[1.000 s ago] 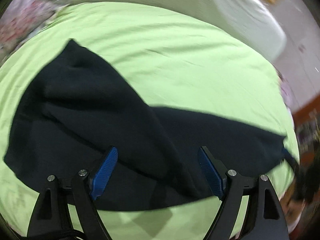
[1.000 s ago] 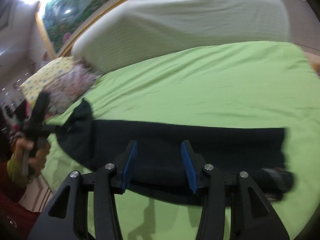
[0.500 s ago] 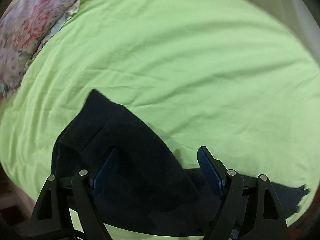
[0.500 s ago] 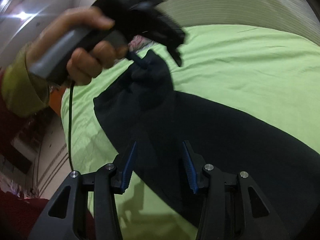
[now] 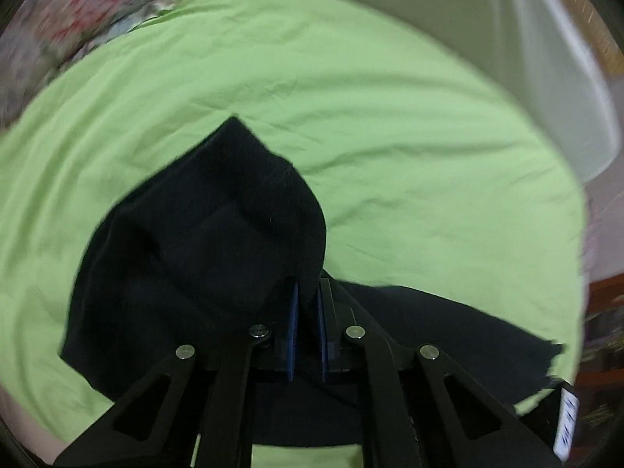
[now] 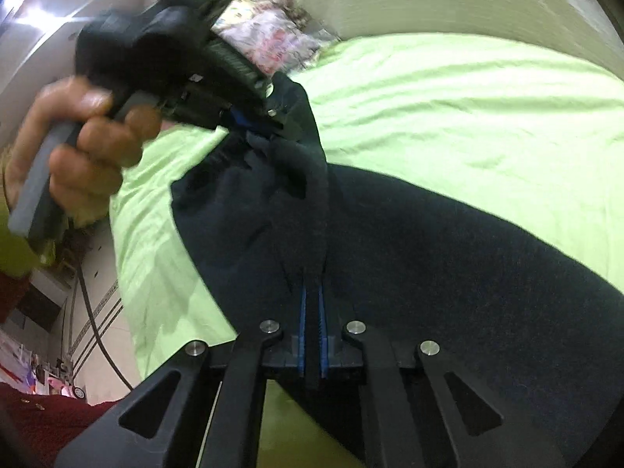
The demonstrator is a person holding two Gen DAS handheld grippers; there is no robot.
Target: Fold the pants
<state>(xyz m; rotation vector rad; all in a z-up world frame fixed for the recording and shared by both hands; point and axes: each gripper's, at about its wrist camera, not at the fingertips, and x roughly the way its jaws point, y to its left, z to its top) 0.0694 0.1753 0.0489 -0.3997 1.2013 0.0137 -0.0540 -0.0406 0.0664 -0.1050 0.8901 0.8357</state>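
Dark navy pants (image 5: 202, 234) lie on a green bed sheet (image 5: 390, 136). My left gripper (image 5: 307, 296) is shut on a raised fold of the pants at one end. In the right wrist view the pants (image 6: 429, 253) stretch away to the right. My right gripper (image 6: 312, 292) is shut on a ridge of the pants fabric close by. The left gripper (image 6: 249, 124) also shows there, held in a hand at upper left, pinching the cloth edge.
A white ribbed headboard cushion (image 6: 448, 4) lines the far side of the bed. A floral pillow (image 5: 78, 27) lies at the sheet's far corner; it also shows in the right wrist view (image 6: 273, 39). The bed edge and floor (image 6: 93, 319) are at left.
Both grippers have closed on the pants; both were open before. The left gripper has come near the right one and the cloth end is lifted.
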